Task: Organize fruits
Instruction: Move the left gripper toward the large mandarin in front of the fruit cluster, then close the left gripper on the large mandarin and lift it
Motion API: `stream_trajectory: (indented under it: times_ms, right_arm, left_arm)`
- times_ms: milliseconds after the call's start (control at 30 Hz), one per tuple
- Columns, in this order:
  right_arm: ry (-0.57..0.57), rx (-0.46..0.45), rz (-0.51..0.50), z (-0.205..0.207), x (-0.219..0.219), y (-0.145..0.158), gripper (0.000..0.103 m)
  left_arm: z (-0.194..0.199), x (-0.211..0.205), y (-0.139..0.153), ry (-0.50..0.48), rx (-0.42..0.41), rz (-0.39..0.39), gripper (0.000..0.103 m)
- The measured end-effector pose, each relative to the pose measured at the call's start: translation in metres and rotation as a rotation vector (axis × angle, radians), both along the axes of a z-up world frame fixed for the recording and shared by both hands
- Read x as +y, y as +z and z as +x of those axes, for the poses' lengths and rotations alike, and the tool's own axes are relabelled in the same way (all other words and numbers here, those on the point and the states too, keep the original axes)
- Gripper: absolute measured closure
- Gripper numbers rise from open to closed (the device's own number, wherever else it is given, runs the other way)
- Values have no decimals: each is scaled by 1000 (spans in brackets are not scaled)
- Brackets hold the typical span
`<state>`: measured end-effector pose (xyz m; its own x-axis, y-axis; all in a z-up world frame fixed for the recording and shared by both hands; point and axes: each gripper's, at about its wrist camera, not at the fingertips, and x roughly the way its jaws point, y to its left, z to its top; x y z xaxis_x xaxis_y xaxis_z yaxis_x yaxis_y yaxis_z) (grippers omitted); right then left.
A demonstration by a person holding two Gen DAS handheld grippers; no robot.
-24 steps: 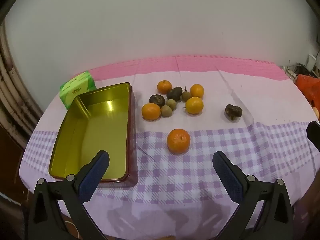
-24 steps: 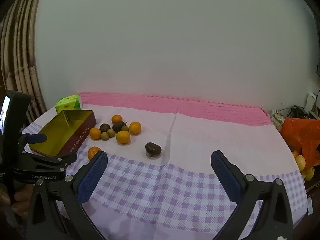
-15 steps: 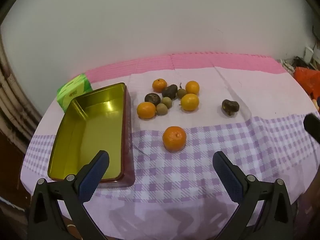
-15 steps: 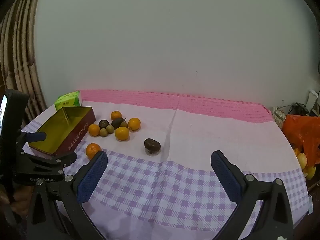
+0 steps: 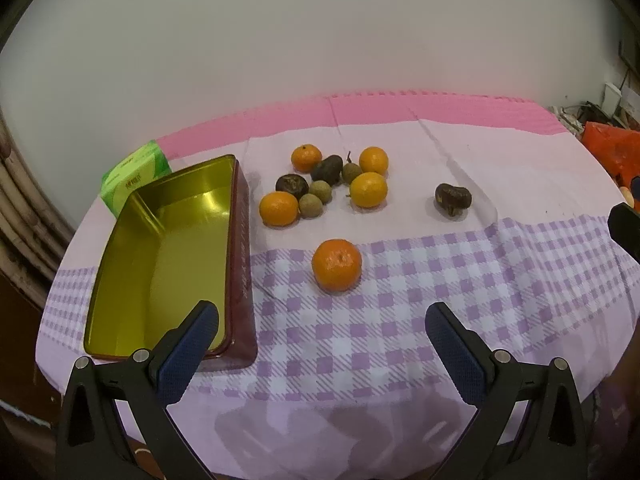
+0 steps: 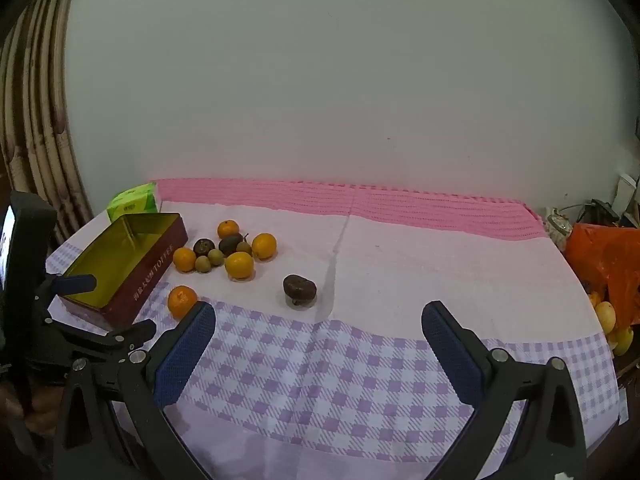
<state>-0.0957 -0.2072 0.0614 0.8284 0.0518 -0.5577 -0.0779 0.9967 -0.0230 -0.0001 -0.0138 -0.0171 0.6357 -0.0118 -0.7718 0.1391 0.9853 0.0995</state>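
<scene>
Main risk as I judge it: the fruit is round and sits loose on a soft tablecloth [image 5: 400, 320], so a pinch that lands off-centre on the lone orange [image 5: 337, 265] could squirt it away, maybe toward the table's near edge. The cluster [image 5: 326, 186] further back is tight (four oranges, small greenish-brown fruits, two dark ones, several touching), so reaching for one there would likely nudge its neighbours and scatter them. The tin [image 5: 160, 256] is open and looks light; a knock on its wall could slide it, and dropping fruit from high up could bounce it back out. The odd dark fruit [image 6: 299, 288] lies alone, well apart from the rest, lumpy, so harder to grip squarely. Nothing is in the tin yet, so I'd put the task at its very start. Pose: left gripper [image 5: 322, 328] is tilted steeply down over the near edge of the table, jaws at full spread, nothing between them, roughly lined up with the lone orange. Right gripper [image 6: 319, 326] is angled less steeply, also spread wide and empty, facing the dark fruit. A green box [image 5: 134, 174] sits behind the tin, not in play.
</scene>
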Motion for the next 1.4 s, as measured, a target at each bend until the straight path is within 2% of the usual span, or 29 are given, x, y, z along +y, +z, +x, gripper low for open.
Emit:
stream_trajectory:
  times_ms: [300, 467, 733, 1100, 1200, 1333, 1400]
  right_arm:
    - [-5, 1, 32, 1, -7, 1, 0]
    - [-7, 11, 46, 2, -11, 3, 0]
    - [-17, 22, 64, 4, -16, 4, 0]
    - [-46, 52, 94, 12, -29, -1, 0]
    - [-56, 62, 95, 14, -31, -4, 0]
    - [-64, 75, 100, 16, -34, -8, 0]
    - [-65, 82, 107, 17, -36, -9, 0]
  left_arm:
    - [5, -4, -2, -6, 9, -14, 1]
    - [12, -2, -3, -8, 42, -60, 1]
    - [30, -11, -3, -22, 47, -34, 2]
    - [59, -14, -18, 3, 92, -35, 2]
    - [65, -13, -23, 4, 104, -30, 6]
    - [72, -9, -29, 2, 136, -43, 19]
    - [75, -4, -32, 5, 152, -53, 19]
